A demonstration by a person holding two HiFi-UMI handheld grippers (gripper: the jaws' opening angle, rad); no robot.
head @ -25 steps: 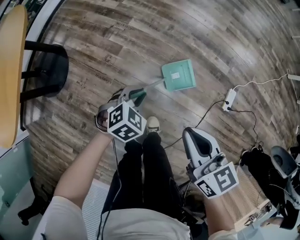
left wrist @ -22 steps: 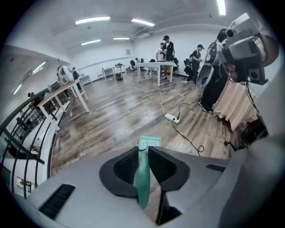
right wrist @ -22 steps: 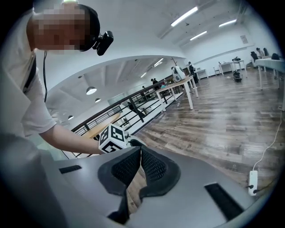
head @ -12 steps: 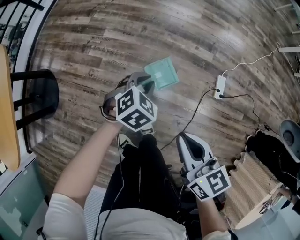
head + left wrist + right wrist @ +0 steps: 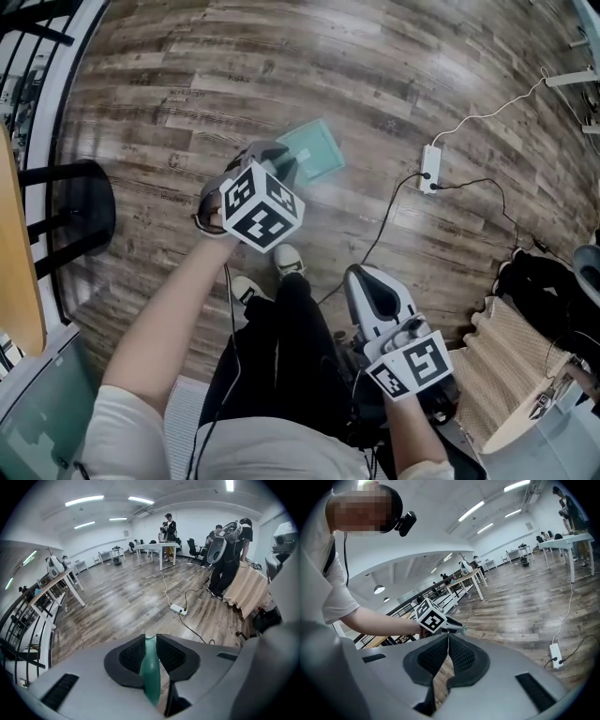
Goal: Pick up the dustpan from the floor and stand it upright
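Note:
The teal dustpan [image 5: 315, 150] shows in the head view just beyond my left gripper [image 5: 281, 167]. Its handle is mostly hidden under the gripper and its marker cube [image 5: 261, 206]. In the left gripper view the teal handle [image 5: 151, 667] runs between the two dark pads, and my left gripper [image 5: 150, 644] is shut on it. The handle's tip pokes out past the jaws. The pan itself is hidden there. Whether the pan touches the floor I cannot tell. My right gripper [image 5: 364, 277] hangs low beside my leg. My right gripper [image 5: 448, 637] is shut, with nothing between its pads.
A white power strip [image 5: 430, 181] with cables lies on the wood floor to the right. A black chair [image 5: 80, 202] and a wooden table edge [image 5: 17, 281] stand at the left. A beige cloth-covered thing [image 5: 511, 347] is at the lower right. My shoes [image 5: 289, 258] are below the dustpan. People [image 5: 229, 550] stand far off.
The pan has come in close to my left gripper and the long handle no longer shows stretched out. The left gripper rolled a little. The right gripper shifted slightly left, still shut.

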